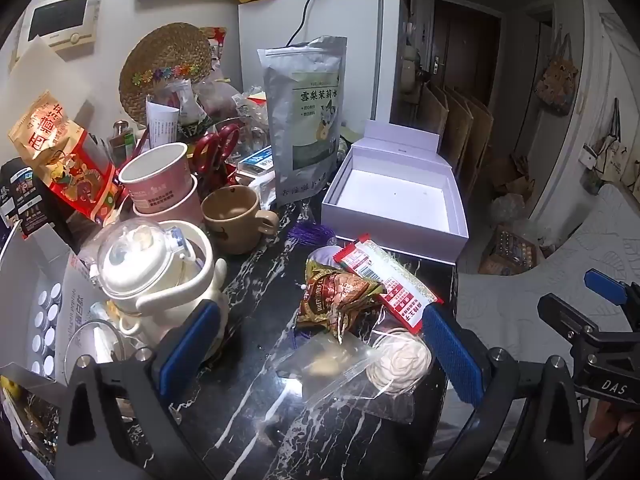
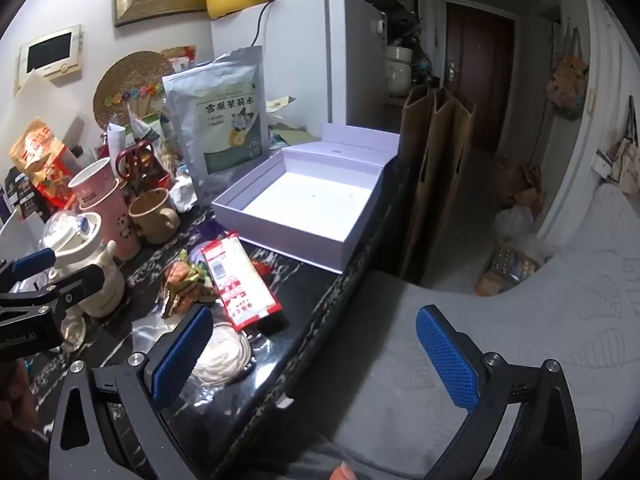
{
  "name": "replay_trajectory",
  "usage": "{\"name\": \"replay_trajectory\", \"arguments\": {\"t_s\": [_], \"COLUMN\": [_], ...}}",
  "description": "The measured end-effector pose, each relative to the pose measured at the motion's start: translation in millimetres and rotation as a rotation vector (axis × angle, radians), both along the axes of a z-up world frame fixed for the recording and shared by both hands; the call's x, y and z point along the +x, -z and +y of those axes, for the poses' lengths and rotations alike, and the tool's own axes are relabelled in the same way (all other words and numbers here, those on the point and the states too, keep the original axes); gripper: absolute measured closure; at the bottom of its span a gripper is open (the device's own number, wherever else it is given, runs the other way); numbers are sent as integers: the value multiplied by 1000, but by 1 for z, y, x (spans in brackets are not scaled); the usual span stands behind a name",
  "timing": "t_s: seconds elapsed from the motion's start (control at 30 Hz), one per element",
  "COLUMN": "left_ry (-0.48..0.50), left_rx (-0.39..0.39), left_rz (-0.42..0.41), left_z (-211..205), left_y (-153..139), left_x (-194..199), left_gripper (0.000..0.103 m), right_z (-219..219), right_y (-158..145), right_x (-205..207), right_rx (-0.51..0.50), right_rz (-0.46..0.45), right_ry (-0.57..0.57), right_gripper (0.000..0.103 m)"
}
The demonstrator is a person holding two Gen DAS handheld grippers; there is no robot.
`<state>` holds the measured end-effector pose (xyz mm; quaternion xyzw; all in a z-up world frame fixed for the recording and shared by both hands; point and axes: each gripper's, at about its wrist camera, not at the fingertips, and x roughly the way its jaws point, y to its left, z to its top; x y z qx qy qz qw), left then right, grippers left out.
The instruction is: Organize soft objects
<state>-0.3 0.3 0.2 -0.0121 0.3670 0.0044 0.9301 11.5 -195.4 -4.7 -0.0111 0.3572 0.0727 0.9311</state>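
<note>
a cluttered black marbled surface (image 1: 248, 280) here, cups and a teapot crowding the far side, and an open white box (image 1: 400, 196) sitting bare at the edge. just in front of it lies the little heap of soft packets: a red-and-white sachet (image 1: 390, 280) lying over a crinkly brown foil packet (image 1: 340, 300), with a clear bag holding a pale coiled pad (image 1: 400, 360) nearest the camera. left tool (image 1: 320, 344) hangs over the heap, fingers spread wide, holding nothing. right tool (image 2: 316, 356) is spread too, straddling the surface's edge, nothing gripped. looks like the approach before the first pick. next move, i'd say: lower, pinch one packet cleanly, carry it to the box.
</note>
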Motion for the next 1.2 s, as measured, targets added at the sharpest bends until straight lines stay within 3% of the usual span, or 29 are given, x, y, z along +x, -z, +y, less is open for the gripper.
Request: {"name": "replay_trajectory", "arguments": {"t_s": [1.2], "left_ry": [40], "left_rx": [-53], "left_rz": [-16], "left_z": [1], "left_y": [-10], "left_x": [-7], "left_gripper": [0], "right_z": [0], "right_y": [-2], "right_x": [-2], "right_rx": [-3], "right_rz": [-7], "right_ry": [4], "right_gripper": [0]}}
